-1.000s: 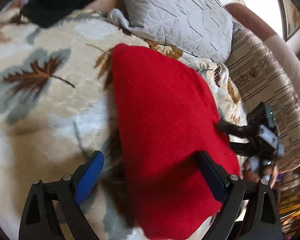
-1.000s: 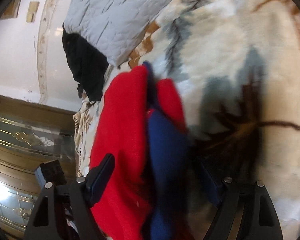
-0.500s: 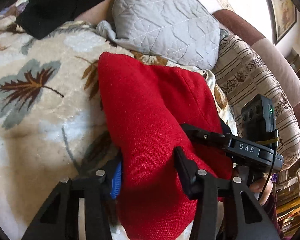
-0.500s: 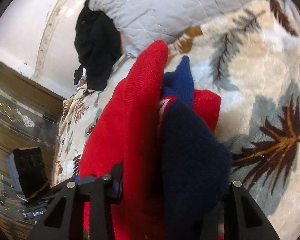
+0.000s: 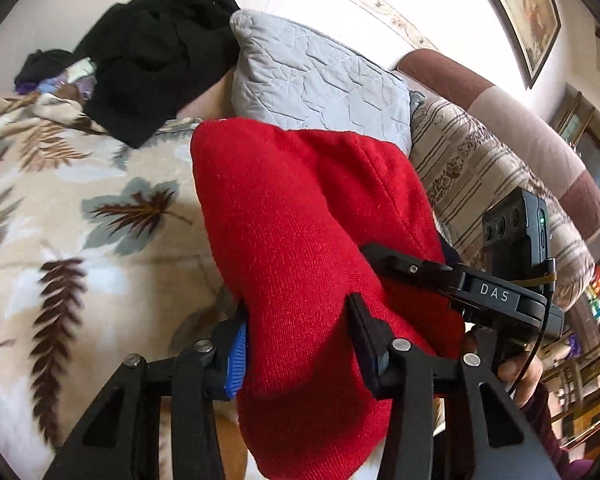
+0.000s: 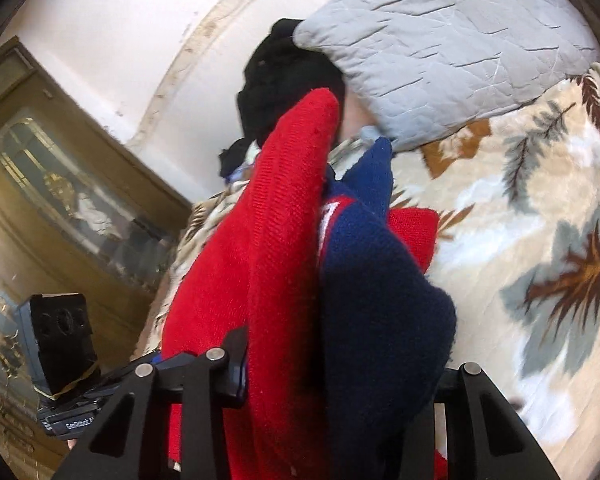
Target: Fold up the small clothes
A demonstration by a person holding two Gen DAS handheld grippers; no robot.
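A folded red knit garment (image 5: 292,240) with navy blue parts (image 6: 376,292) is held up off the leaf-print blanket (image 5: 80,232). My left gripper (image 5: 300,332) is shut on its near edge, the red cloth bunched between the jaws. My right gripper (image 6: 340,364) is shut on the same garment from the other side, with red and navy layers filling the jaws. The right gripper's body also shows in the left wrist view (image 5: 496,292), beside the garment. The left gripper's body shows at the lower left of the right wrist view (image 6: 64,360).
A grey quilted pillow (image 5: 320,84) lies behind the garment. Black clothes (image 5: 156,64) are piled at the back left. A striped sofa arm (image 5: 492,184) runs along the right. A wooden glass cabinet (image 6: 60,200) stands beyond the blanket.
Both grippers closed on the red garment and lifted it off the blanket. The views have tilted up, so the wall and pillow show more.
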